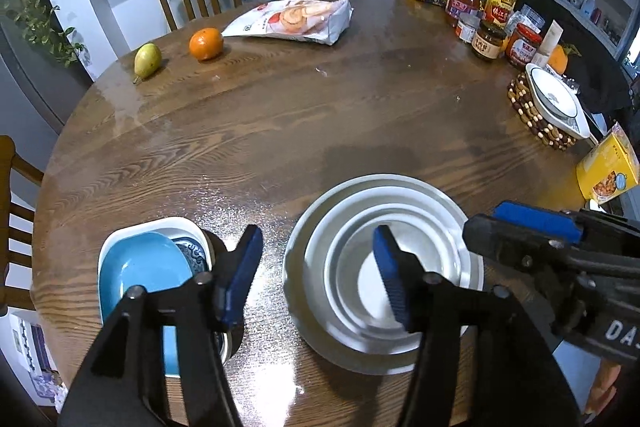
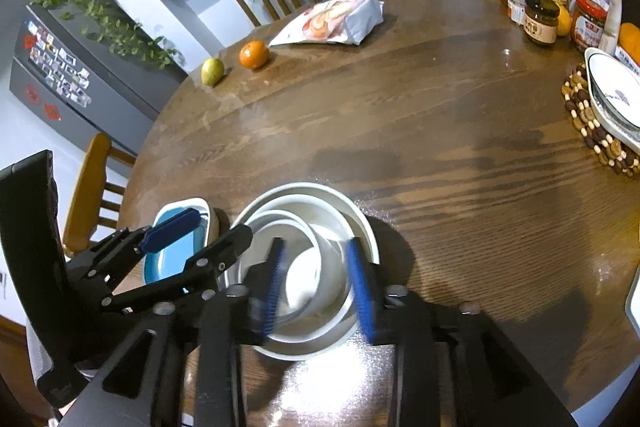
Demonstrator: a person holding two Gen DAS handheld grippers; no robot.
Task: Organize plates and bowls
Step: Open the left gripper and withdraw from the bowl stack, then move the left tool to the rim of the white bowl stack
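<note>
Both released: left claw (image 1: 320, 275) gaping, nothing gripped; right claw (image 2: 316, 283) parted over the nested white bowls (image 2: 304, 267) directly below on the table (image 2: 440, 147). Blue dish (image 1: 140, 267) stacked just left of left claw. Lift straight, clear the rims before swinging aside; avoid clipping the stack.

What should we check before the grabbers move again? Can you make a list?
1. Left gripper open, holding nothing: ok.
2. Right gripper open, holding nothing: ok.
3. White bowls nested in one stack: ok.
4. Blue dish sitting inside the white rectangular dish: ok.
5. Patterned bowl on the beaded mat gathered with the others: not ok, it sits far off.
6. Stack steady: cannot tell.
</note>
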